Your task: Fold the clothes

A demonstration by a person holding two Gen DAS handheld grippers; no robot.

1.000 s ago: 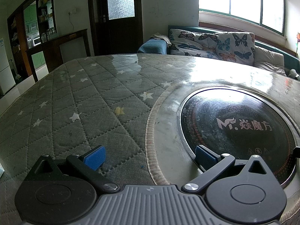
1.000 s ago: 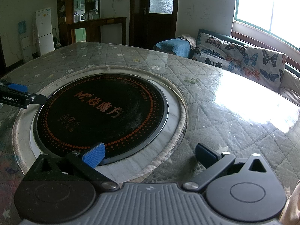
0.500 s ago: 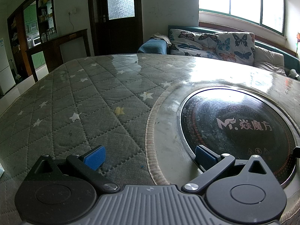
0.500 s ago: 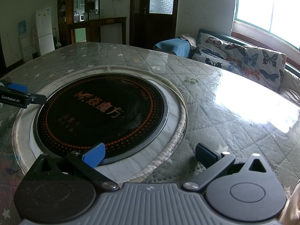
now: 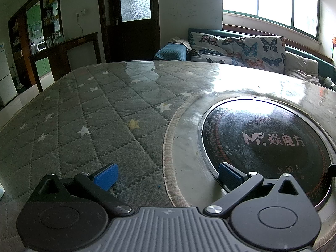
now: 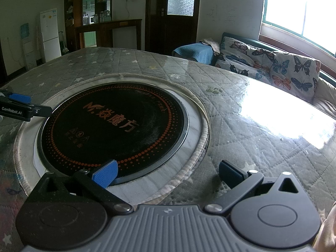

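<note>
No garment shows in either view. My left gripper (image 5: 168, 176) is open just above the table, its blue pads (image 5: 106, 176) wide apart, one over the quilted cover and the other at the rim of the black cooktop. My right gripper (image 6: 168, 173) is open too, empty, straddling the near edge of the cooktop (image 6: 113, 130). The left gripper's fingertip (image 6: 20, 98) pokes in at the left edge of the right wrist view. A tan piece of cloth or sleeve (image 6: 326, 233) shows at the bottom right corner; I cannot tell which.
A round table with a grey star-quilted cover (image 5: 88, 113) under clear sheeting holds a built-in round black induction cooktop (image 5: 266, 138). Behind stands a sofa with butterfly cushions (image 5: 241, 48), a dark door (image 5: 130, 21), a sideboard (image 5: 63, 50) and a white fridge (image 6: 49, 34).
</note>
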